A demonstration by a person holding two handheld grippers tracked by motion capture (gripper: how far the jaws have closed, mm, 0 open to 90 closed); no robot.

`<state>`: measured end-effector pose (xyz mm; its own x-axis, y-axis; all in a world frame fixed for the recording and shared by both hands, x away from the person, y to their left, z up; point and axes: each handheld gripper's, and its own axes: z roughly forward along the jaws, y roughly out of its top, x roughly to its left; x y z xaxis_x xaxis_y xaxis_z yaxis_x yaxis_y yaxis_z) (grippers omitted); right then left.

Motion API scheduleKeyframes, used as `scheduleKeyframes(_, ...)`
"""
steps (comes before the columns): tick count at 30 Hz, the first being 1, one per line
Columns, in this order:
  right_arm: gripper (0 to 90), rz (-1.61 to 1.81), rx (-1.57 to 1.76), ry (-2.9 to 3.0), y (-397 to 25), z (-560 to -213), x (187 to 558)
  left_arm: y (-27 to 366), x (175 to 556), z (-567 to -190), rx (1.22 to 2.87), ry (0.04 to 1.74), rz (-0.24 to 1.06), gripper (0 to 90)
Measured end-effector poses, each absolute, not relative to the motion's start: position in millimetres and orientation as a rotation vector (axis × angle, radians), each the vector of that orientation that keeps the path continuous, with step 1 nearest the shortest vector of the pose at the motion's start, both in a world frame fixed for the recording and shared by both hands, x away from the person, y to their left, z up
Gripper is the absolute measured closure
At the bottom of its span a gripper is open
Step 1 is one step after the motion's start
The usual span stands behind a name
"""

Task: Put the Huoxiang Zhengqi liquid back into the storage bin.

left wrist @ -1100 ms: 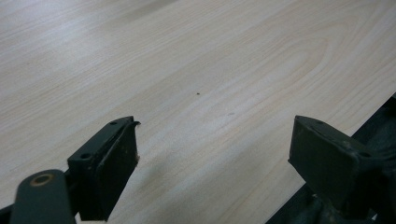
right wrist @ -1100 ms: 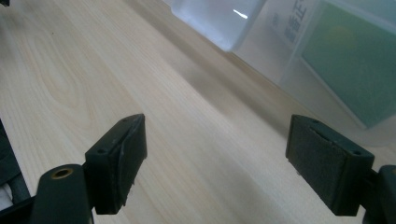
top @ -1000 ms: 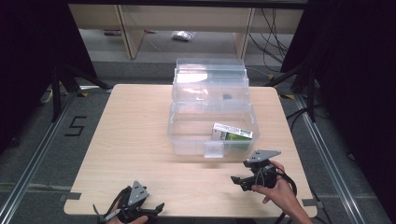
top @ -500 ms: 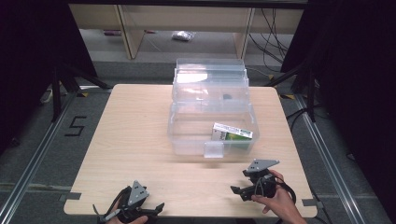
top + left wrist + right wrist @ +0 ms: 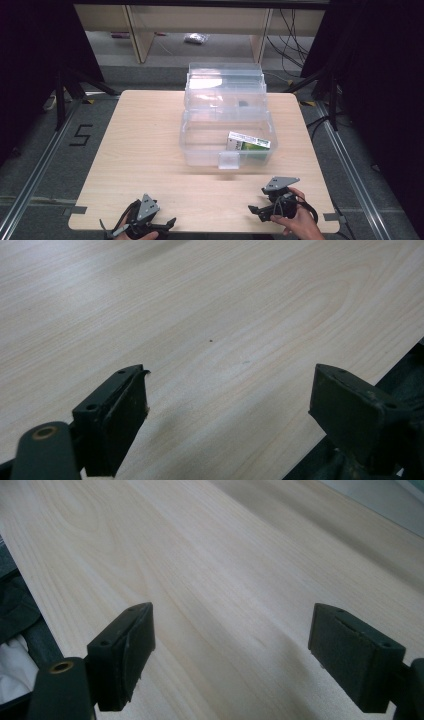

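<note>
Both grippers, left (image 5: 165, 223) and right (image 5: 256, 210), spread wide, empty, low on table (image 5: 150, 145); risk: scraping it when reaching clear box (image 5: 227, 137).

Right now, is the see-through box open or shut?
Open. The clear box has its lid tipped up behind, and a green-and-white carton lies inside.

box (image 5: 250, 144) in bin (image 5: 200, 150), frame centre | left gripper (image 5: 167, 223) lower left | right gripper (image 5: 254, 210) lower right, both on table (image 5: 140, 145)
</note>
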<state>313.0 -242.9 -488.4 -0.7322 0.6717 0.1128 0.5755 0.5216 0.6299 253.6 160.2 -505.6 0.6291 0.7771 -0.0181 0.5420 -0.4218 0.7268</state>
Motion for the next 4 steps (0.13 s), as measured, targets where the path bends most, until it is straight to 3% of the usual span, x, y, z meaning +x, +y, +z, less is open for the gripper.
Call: scheduleKeyframes(4,19.4,0.997,1.09,2.603,-243.0,-488.5,313.1,160.5,253.9,-505.4,2.142,1.022,0.423,14.8)
